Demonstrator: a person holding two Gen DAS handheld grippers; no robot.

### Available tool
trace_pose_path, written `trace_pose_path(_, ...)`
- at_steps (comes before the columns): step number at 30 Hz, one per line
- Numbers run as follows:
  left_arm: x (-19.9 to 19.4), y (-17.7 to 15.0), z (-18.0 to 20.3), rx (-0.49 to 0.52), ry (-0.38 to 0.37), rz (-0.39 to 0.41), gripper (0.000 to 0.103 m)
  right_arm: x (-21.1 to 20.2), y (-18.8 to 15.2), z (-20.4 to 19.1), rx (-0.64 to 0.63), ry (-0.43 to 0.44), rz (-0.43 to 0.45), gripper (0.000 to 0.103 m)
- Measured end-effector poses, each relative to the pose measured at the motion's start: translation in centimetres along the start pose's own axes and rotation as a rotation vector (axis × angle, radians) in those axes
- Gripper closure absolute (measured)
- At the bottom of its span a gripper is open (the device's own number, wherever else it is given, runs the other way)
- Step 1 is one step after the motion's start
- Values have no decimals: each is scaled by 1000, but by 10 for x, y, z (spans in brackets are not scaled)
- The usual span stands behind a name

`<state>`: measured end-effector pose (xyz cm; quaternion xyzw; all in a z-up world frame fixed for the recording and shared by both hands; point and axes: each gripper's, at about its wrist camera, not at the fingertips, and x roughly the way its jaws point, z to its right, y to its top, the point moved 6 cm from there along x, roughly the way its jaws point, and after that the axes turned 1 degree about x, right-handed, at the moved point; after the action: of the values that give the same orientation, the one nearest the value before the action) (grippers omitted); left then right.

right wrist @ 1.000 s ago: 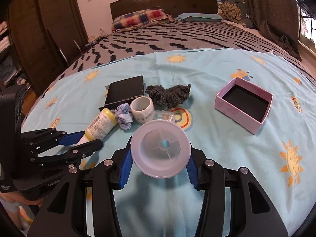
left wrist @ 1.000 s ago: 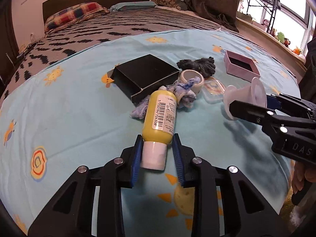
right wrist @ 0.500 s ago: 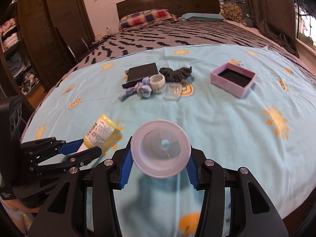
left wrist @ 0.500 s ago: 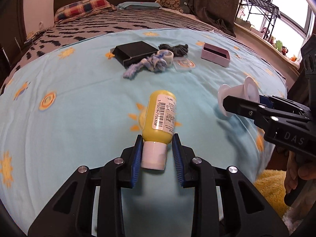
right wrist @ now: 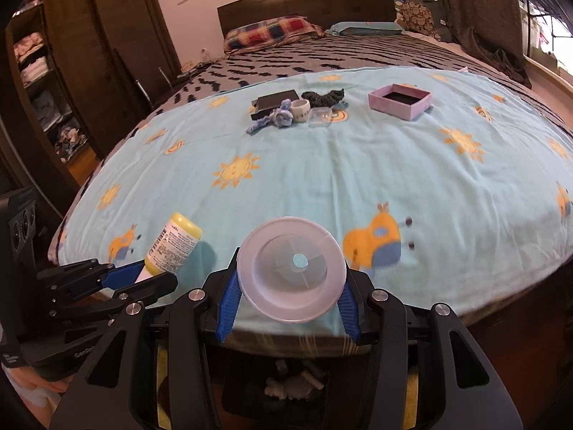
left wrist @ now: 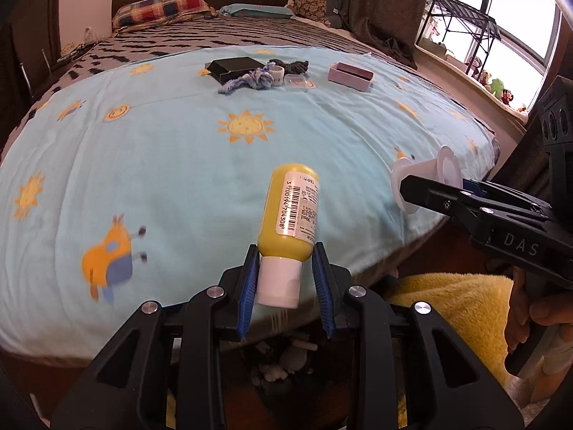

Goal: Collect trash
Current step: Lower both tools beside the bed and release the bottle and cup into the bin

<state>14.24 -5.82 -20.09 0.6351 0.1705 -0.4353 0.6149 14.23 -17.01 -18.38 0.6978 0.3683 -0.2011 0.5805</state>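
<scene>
We hold a yellow bottle (left wrist: 290, 211) in the left gripper (left wrist: 283, 279), its blue pads clamped on the white cap (left wrist: 278, 281), so the bottle sticks out forward and slightly tilted, barcode label up. The right gripper (right wrist: 288, 297) is closed on a white spool (right wrist: 292, 263), gripped at its sides with the round flange facing the camera. In the left view the spool (left wrist: 426, 179) shows side-on between the right gripper's (left wrist: 440, 186) black fingers, well right of the bottle; in the right view the bottle (right wrist: 175, 243) and left gripper (right wrist: 143, 277) sit at lower left.

Both items hang over the near edge of the bed, above the light blue sheet (left wrist: 179, 150) printed with suns. Below the grippers, past the bed edge, a dark bin (right wrist: 286, 383) holds some pale scraps.

Far back on the sheet lies a cluster: a black box (right wrist: 274, 104), a blue rag (right wrist: 275, 118) touching it, a small white cup (right wrist: 300, 109), a clear plastic tub (right wrist: 320, 117) and a dark knitted piece (right wrist: 322, 96). A pink box (right wrist: 400, 101) stands open to their right, apart from the cluster. A yellow towel (left wrist: 447, 304) shows beneath the right gripper.
</scene>
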Motion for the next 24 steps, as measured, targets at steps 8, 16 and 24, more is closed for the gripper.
trace_pose_path(8, 0, -61, 3, -52, 0, -68, 75, 5, -60, -1, 16, 5, -84, 55)
trace_pose_path(16, 33, -113, 2, -79, 21, -175, 75, 29, -110, 3, 39, -2, -180, 55)
trace_pose_path(24, 75, -151, 4, -96, 20, -292, 75, 57, -144, 13, 67, -14, -273, 55)
